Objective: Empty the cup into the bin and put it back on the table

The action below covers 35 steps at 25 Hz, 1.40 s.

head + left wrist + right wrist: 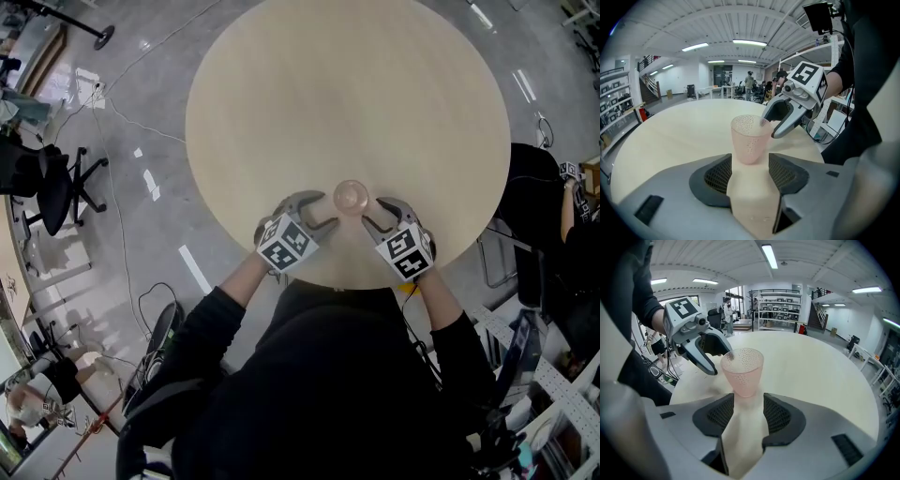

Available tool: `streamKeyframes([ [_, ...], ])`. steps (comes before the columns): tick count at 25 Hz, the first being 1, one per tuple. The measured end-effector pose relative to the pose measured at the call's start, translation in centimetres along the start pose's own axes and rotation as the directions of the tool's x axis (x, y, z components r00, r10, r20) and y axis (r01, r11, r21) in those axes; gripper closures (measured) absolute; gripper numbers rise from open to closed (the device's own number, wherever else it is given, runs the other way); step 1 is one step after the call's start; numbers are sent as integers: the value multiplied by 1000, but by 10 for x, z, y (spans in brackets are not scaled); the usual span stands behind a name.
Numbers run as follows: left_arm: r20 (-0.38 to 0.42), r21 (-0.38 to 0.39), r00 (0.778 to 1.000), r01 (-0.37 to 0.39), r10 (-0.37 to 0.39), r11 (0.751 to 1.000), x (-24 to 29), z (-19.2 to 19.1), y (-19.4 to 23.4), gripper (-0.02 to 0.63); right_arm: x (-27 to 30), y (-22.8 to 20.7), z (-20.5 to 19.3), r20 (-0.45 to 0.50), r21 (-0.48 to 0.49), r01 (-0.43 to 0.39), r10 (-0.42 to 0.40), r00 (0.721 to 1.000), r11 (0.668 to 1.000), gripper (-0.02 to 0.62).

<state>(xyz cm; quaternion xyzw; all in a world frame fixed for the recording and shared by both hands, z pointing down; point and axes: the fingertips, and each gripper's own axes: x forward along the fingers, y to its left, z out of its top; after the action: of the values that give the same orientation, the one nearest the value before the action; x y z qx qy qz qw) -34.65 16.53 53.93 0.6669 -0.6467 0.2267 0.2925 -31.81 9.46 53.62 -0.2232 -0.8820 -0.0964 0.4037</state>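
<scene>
Dimpled, translucent pink tapered cup (pixel 351 196), upright by smooth round table's (pixel 347 84) near edge.
Flanked by left gripper (pixel 328 211) and right gripper (pixel 373 213); jaws wide apart, gripping nothing.

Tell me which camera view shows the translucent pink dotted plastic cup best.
The right gripper view: the translucent pink dotted plastic cup stands upright and close on the round pale table, side wall and rim plain. The left gripper view shows it almost as well. The head view shows it small, from above.
</scene>
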Motion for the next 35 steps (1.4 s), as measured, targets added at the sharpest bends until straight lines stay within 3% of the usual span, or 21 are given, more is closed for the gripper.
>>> streamKeyframes([
  [7, 135, -157, 990, 49, -28, 986, -39, 11, -15, 358, -25, 4, -6, 36, 103, 73, -77, 996, 992, 391],
  [11, 216, -170, 975, 88, -51, 981, -58, 25, -32, 436, -44, 10, -1, 85, 199, 109, -127, 988, 974, 427],
  [15, 284, -172, 955, 140, -87, 975, -69, 42, -54, 536, -67, 17, 9, 155, 302, 133, -186, 970, 944, 515],
  [17, 332, -170, 935, 192, -128, 966, -79, 54, -64, 563, -79, 21, 22, 209, 354, 128, -211, 955, 926, 562],
  [21, 457, -146, 867, 292, -198, 945, -105, 89, -79, 583, -109, 22, 57, 346, 426, 99, -263, 900, 899, 580],
  [24, 509, -154, 851, 243, -134, 958, -122, 117, -81, 583, -140, 14, 76, 404, 475, 111, -328, 854, 873, 580],
  [27, 544, -213, 839, 174, -31, 961, -136, 141, -76, 581, -172, 7, 98, 472, 504, 79, -351, 809, 860, 580],
  [31, 568, -281, 819, 104, 78, 954, -147, 161, -73, 583, -199, 11, 124, 529, 441, 94, -343, 776, 892, 580],
  [35, 565, -305, 815, 65, 126, 950, -150, 166, -73, 581, -209, 16, 139, 563, 363, 157, -350, 749, 919, 578],
])
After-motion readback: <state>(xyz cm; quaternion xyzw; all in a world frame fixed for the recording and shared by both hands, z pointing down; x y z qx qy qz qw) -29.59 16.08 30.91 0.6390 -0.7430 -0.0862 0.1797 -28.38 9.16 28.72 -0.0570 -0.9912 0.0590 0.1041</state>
